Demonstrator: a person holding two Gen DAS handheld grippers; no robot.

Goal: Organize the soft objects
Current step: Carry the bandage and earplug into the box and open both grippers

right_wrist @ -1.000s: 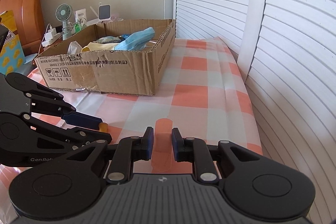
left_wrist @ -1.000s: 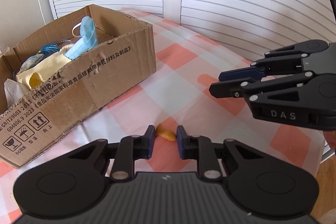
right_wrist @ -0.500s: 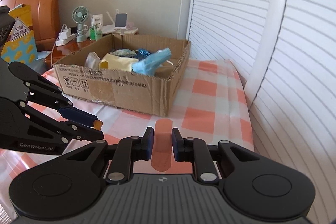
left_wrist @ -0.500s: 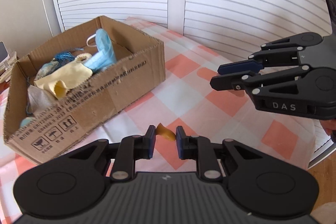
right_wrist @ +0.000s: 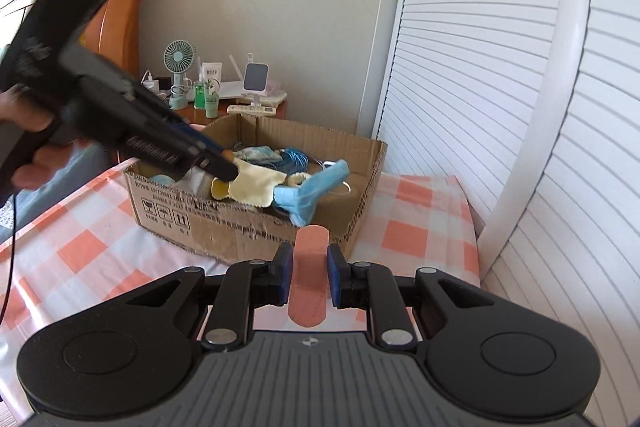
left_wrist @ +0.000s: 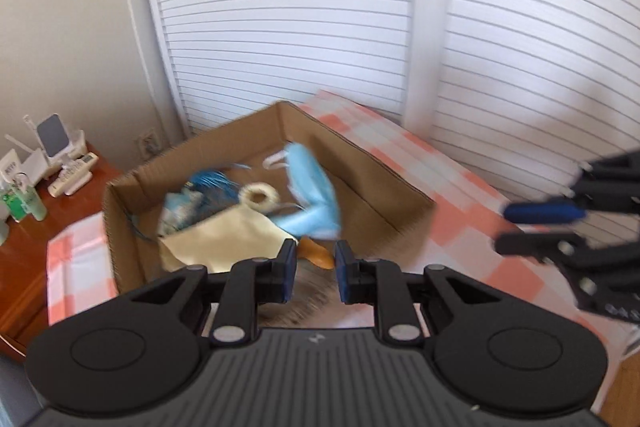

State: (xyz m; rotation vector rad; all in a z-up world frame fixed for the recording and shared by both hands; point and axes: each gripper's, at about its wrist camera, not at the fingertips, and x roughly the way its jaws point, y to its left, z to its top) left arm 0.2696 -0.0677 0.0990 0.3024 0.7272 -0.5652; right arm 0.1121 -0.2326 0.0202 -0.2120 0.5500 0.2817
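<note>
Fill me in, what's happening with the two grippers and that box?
A person holds a gripper in each hand over a table with a checked cloth. The left gripper, its jaws shut on a small orange piece, is above the open cardboard box. The box already holds a blue face mask, a pale yellow cloth and other soft bits. The right gripper sits short of the box, jaws shut on a pink strip.

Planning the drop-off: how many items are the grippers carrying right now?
2: an orange piece pinched in the left gripper, by the cardboard box; a pink strip in the right gripper.
</note>
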